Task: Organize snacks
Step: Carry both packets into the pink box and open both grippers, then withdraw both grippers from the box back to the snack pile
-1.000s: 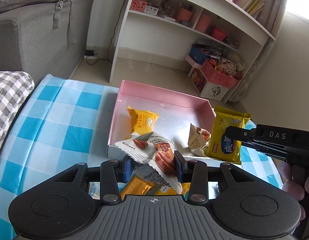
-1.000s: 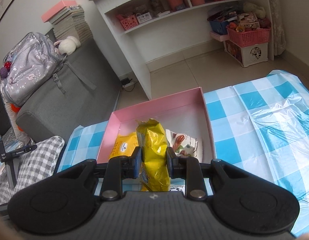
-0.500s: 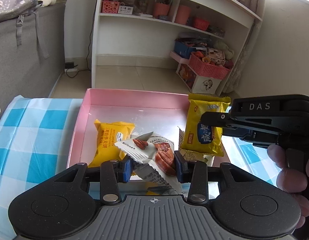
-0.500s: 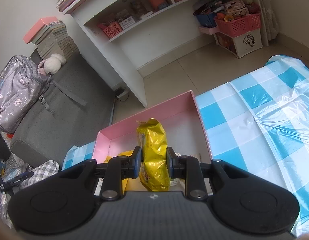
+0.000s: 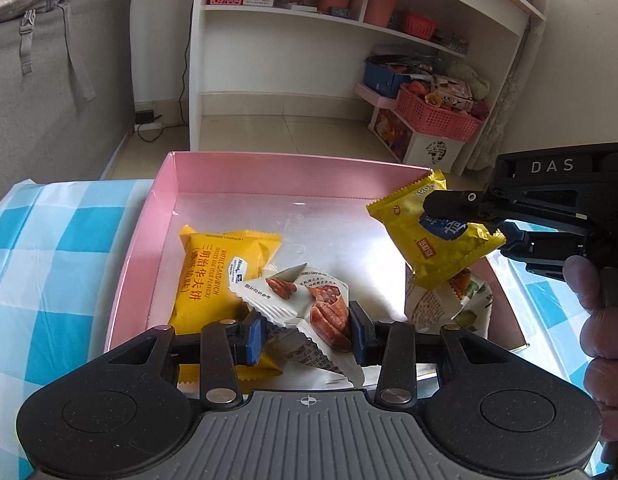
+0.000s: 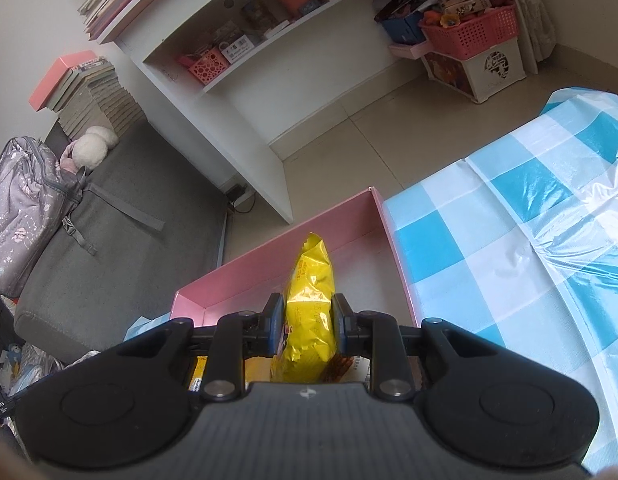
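Both grippers tilt down over the pink box. Left gripper is clamped on a white pecan packet just above the box floor, while the right gripper pinches a yellow snack bag held edge-up over the box's right side.
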`<state>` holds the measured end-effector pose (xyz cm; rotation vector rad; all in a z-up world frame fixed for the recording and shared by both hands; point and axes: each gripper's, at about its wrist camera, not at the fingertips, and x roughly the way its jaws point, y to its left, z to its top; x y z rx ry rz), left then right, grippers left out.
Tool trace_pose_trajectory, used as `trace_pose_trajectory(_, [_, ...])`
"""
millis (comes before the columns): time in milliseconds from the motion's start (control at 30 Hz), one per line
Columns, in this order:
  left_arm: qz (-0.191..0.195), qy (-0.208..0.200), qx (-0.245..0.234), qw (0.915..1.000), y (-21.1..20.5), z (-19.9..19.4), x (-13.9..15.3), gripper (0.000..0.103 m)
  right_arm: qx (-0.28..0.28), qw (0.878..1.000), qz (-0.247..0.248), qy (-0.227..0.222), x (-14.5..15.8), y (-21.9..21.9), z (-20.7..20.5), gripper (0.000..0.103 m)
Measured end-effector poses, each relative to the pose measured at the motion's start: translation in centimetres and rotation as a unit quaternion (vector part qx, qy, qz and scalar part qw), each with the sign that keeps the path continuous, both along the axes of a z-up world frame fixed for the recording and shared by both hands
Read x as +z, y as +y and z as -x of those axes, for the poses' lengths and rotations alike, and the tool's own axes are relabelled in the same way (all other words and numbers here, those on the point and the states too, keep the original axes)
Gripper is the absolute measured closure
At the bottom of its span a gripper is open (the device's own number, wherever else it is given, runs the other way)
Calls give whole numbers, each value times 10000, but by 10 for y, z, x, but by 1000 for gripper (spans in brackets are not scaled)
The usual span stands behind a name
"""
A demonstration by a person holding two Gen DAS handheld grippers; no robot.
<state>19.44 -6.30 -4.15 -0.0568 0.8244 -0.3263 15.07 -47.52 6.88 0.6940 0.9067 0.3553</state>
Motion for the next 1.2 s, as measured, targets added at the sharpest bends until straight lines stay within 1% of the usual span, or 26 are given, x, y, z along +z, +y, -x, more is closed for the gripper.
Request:
trace_pose_trajectory(133, [51, -85, 29, 9999, -1, -4, -1, 64, -76, 9997, -222, 116, -5, -3, -3, 80])
trace_pose_trajectory(233, [31, -166, 15, 9999, -1, -5, -2, 64, -86, 9996, -219, 128, -5, -4, -3, 79])
trace_pose_trajectory(300, [65, -202, 28, 9998, -1, -5, -2, 63, -95, 9997, -176, 140, -4, -4, -3, 76])
trace_pose_trajectory(367, [110, -214, -19, 9997, -1, -5, -1, 59, -125, 9997, -104, 157, -4, -5, -4, 74])
trace_pose_trajectory(433, [102, -268, -51, 9996, -1, -4, 1, 48, -120, 9997, -157, 165, -4, -8, -4, 66])
trace_pose_trajectory(467, [87, -312, -50, 9995, -2, -3, 3, 45, -124, 9996, -176, 173, -3, -9, -4, 60])
trace_pose_trajectory(500, [89, -348, -53, 9993, -3, -2, 4, 39, -129, 9996, -171, 175, -3, -9, -3, 53])
trace_pose_trajectory(533, [103, -367, -58, 9993, -3, 0, 6, 33, -127, 9997, -150, 158, -2, -10, -3, 50])
trace_pose_trajectory(600, [136, -365, -77, 9992, -2, 3, 9, 27, -109, 9998, -108, 116, 2, -11, -2, 44])
trace_pose_trajectory(700, [73, -366, -83, 9993, -2, 9, 14, 20, -73, 9999, -41, 91, 6, -15, 1, 37])
trace_pose_trajectory(800, [-17, -367, -148, 9992, -2, 19, 20, 17, -4, 9999, 65, 99, 12, -17, 6, 33])
trace_pose_trajectory(933, [-160, -417, -210, 9988, -1, 34, 31, 9, 152, 9993, 326, 33, 22, -16, 16, 26])
trace_pose_trajectory(1000, [-255, -430, -224, 9985, 0, 42, 36, 9, 204, 9987, 462, -17, 28, -17, 22, 21])
trace_pose_trajectory(1067, [-312, -372, -216, 9986, 4, 49, 40, 8, 254, 9982, 546, -34, 33, -18, 28, 18])
trace_pose_trajectory(1200, [-456, -290, -219, 9983, 12, 64, 49, 5, 377, 9967, 724, -51, 44, -19, 40, 14])
